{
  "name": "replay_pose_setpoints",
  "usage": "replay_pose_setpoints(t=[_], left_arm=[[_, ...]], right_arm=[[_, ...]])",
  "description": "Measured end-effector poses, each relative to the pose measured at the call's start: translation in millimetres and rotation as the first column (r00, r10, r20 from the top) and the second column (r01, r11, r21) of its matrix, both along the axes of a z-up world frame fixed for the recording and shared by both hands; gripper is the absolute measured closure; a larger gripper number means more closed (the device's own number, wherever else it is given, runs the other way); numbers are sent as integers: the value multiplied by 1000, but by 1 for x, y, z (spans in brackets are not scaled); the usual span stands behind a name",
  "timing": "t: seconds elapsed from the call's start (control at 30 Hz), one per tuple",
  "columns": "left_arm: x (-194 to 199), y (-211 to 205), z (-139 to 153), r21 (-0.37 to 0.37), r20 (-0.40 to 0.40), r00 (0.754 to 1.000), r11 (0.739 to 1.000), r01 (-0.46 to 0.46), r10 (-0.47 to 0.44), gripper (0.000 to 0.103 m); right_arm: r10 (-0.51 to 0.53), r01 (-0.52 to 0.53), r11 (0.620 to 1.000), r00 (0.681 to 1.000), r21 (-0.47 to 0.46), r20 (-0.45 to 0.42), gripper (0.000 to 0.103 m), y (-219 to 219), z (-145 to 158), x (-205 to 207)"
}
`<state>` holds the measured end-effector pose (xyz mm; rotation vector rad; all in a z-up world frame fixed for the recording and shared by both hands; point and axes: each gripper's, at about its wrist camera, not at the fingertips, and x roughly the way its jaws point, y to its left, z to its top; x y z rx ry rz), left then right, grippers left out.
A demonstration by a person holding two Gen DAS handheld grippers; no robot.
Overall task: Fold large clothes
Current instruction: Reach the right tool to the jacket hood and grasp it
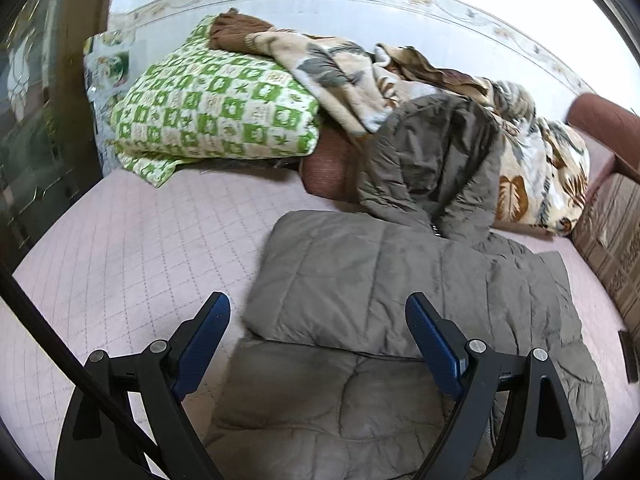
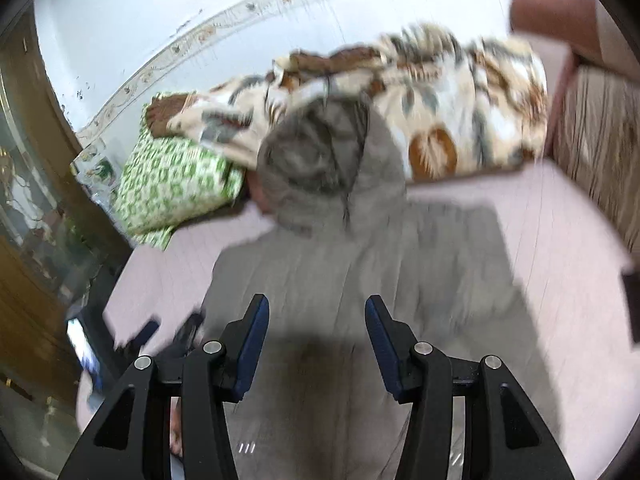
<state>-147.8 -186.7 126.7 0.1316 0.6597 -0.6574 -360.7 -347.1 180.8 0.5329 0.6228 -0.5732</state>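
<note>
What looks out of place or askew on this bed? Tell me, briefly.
The grey padded coat is only partly folded: one side is turned over the body, but its hood slumps up against the leaf-print blanket instead of lying flat. That blanket lies heaped over the green checked quilt. No damage shows.

Under my grippers the grey coat (image 1: 360, 280) is matt, puffy quilted cloth. The pink bed cover (image 1: 120, 240) is stitched in squares. The far leaf-print blanket (image 1: 540, 168) looks fleecy; my fingers' (image 1: 200, 344) blue pads look ribbed, their frames matt black plastic.
</note>
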Motion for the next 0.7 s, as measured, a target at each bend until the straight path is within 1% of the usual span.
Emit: replay_pose_setpoints(t=[0.07,0.13,0.3,0.43,0.5,0.6,0.7], left_arm=[[4,1,-1,-8,-11,1000,1000,-10,10,14],[6,-1,-3,-8,-17,1000,1000,-15,14,14],[7,-13,-9,9,5,1000,1000,-11,11,14],[10,-25,-13,27,24,1000,1000,1,-2,14],[12,-30,-16,25,16,1000,1000,6,-6,14],[15,-37,-23,21,-5,1000,1000,14,-14,14],[15,-44,-28,45,2,1000,999,27,-27,14]], right_arm=[[-5,3,999,999,-51,-37,47,-22,14,21],[-17,11,995,998,-95,-67,42,-47,22,43],[-50,34,989,993,-144,-110,41,-120,23,100],[-69,54,989,991,-135,-113,41,-176,13,144],[-71,55,989,990,-137,-119,41,-199,5,164],[-73,41,985,979,-168,-189,41,-226,-12,194],[-89,39,977,968,-212,-236,41,-248,-28,216]])
